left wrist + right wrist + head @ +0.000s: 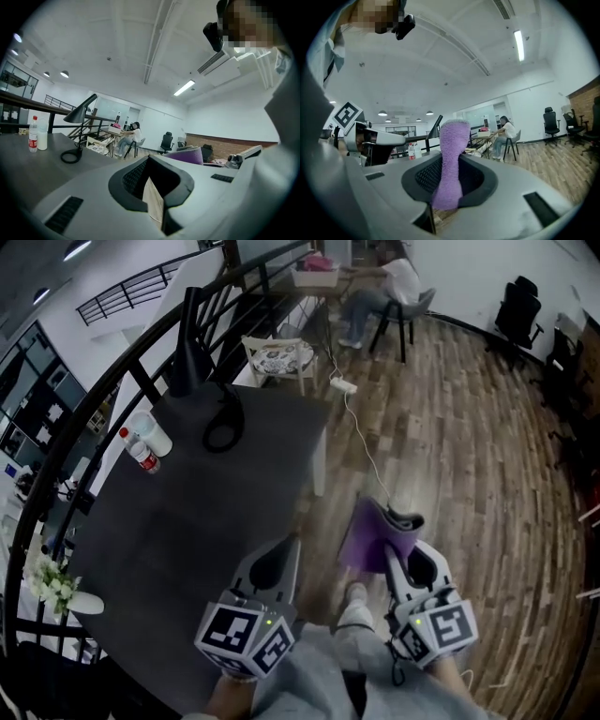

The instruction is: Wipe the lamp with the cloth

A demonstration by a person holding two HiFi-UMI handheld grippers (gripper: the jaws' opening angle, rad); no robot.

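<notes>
Pinching fuzzy purple cloth: right tongs

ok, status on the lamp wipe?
Right gripper shut on purple cloth, over the floor. Left gripper shut, empty. Lamp at far end of table, untouched. Bottles off to its side, not blocking.

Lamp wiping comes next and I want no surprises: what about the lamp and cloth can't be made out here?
Lamp, head view: its dark shade merges with the dark background.
Lamp, left gripper view: too small and far to show dust.
Lamp, right gripper view: small, partly hidden behind the cloth.
Cloth, head view: its near part is hidden behind the right hand-held gripper.
</notes>
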